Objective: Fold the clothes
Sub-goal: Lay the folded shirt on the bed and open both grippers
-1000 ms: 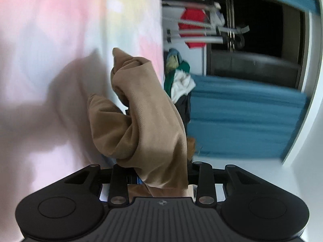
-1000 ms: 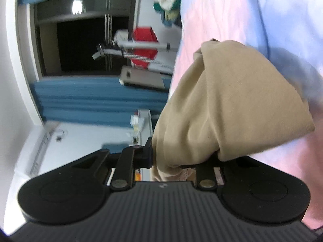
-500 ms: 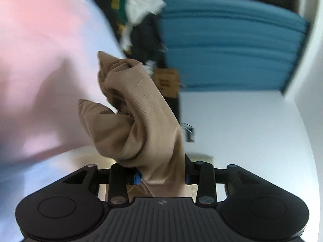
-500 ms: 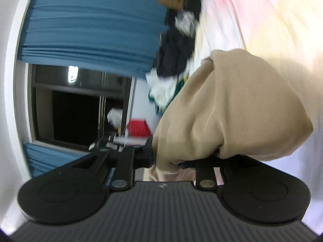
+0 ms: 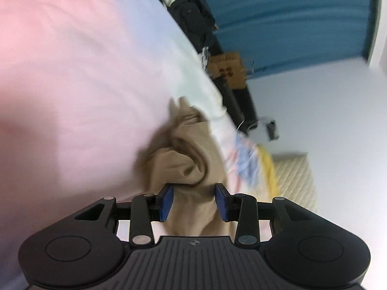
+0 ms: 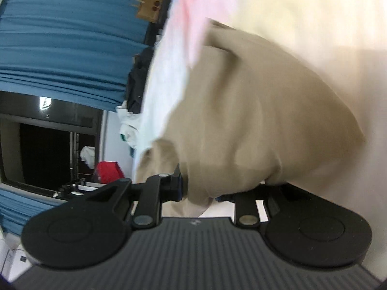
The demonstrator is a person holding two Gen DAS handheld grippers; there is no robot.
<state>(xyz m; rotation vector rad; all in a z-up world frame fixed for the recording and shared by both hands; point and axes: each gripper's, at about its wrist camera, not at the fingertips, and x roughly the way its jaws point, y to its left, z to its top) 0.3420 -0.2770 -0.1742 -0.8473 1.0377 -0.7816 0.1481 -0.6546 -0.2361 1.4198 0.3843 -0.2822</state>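
Between the blue pads (image 5: 167, 201) of the left claw (image 5: 194, 201), a bunched tan garment (image 5: 191, 169) is seen; the pads are spread apart, and the cloth passes loosely between them. Over the right claw (image 6: 200, 192) the same tan garment (image 6: 261, 125) is draped, so it cannot be told whether this claw is closed. A pastel bed sheet (image 5: 79, 79) lies behind the garment, with a blue curtain (image 6: 67, 43) beyond.

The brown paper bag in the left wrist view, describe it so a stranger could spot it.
Find the blue curtain across the top. At its lower left edge, beside the pastel sheet, hangs the brown paper bag: flat and tan with dark printed marks, unlike the dark clothes above it.
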